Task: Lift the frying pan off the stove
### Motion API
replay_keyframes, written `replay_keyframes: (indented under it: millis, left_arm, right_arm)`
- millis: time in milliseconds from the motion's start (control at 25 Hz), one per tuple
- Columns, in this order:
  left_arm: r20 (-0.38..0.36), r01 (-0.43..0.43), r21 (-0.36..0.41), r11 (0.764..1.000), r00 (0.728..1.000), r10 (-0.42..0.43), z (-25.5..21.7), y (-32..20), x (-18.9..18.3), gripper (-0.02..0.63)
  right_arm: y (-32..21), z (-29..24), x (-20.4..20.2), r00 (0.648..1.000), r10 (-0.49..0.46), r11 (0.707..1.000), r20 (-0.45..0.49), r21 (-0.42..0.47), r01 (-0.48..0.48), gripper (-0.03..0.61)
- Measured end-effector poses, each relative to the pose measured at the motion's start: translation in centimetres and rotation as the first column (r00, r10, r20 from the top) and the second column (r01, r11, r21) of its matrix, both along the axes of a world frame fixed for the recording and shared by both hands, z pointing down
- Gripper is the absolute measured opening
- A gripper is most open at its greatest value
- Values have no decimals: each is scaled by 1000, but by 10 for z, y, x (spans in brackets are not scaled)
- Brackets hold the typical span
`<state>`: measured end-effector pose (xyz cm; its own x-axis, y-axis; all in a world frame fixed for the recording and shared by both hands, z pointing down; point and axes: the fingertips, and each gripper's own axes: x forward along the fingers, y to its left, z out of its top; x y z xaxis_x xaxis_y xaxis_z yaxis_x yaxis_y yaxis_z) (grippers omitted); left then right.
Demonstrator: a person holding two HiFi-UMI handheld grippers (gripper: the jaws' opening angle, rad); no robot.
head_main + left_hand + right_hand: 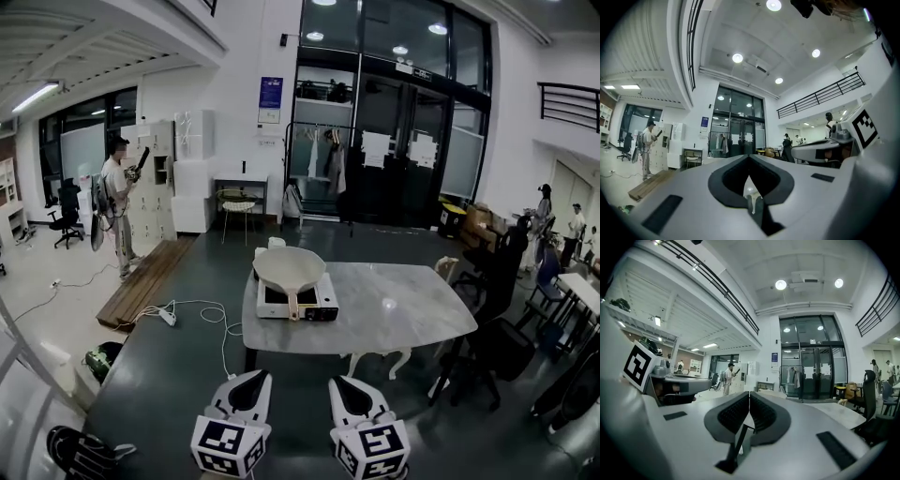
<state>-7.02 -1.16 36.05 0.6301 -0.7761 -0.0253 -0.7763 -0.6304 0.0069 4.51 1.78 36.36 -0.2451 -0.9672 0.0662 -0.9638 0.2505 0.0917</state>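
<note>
My left tool (pixel 253 374) and right tool (pixel 348 380) are pressed together, empty, well short of the counter (pixel 412 314); still the approach, I judge; next, open one onto the handle of the frying pan (pixel 289 266).

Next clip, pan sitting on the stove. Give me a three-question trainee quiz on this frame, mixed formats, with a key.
1. True or false: the frying pan rests on the stove, which stands on the table.
2. Choose one: the left tool and the right tool are A) both shut and empty, short of the table; B) both open over the pan; C) one open, one shut.
3. Fill in: the pan's handle points ___ the person holding the tools.
Key: 1 true; 2 A; 3 toward.
</note>
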Motion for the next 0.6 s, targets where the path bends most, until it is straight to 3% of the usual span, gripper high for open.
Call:
replay_keyframes:
  millis: [400,600]
  left_arm:
    - [12,34,-37,999,999,-34,21,-84,20,11]
    - [27,78,-45,996,997,-77,22,-132,33,11]
  right_arm:
    - [-92,24,19,997,-44,996,68,-74,49,26]
    - [-145,23,34,988,-87,994,124,-48,94,26]
